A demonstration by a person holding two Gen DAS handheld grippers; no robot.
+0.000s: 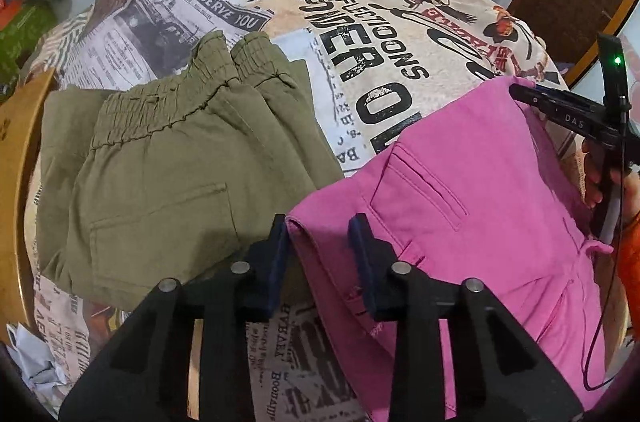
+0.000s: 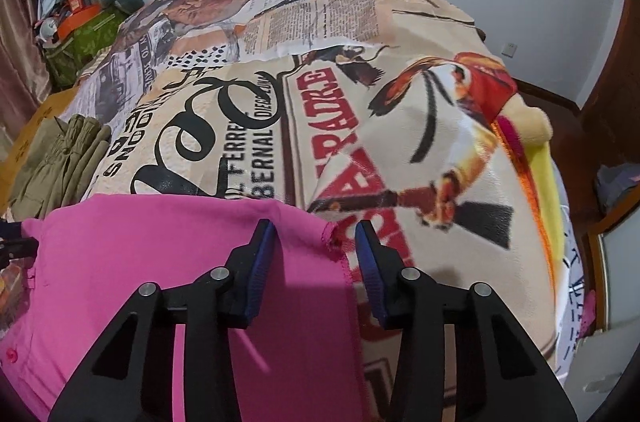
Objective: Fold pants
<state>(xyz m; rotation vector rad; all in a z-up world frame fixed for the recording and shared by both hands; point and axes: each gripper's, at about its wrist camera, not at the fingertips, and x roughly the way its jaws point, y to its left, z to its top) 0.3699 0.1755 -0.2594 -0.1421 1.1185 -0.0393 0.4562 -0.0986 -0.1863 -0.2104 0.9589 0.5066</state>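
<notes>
1. The pink pants (image 1: 472, 198) lie flat on a bed covered by a newspaper-print blanket (image 1: 360, 34), near the bed's near edge, back welt pocket facing up.
2. The left tool (image 1: 320, 234) hangs with its jaws wide apart, straddling the pants' near-left corner without gripping it.
3. The right tool (image 2: 316, 238) is also spread wide; its left finger (image 2: 260, 262) is over the pink fabric, its right finger over the blanket, just past the pants' frayed edge.
4. Folded olive pants (image 1: 168, 166) lie just beside the pink pair, toward the bed's left edge; their edges look close, whether touching I cannot tell.
</notes>
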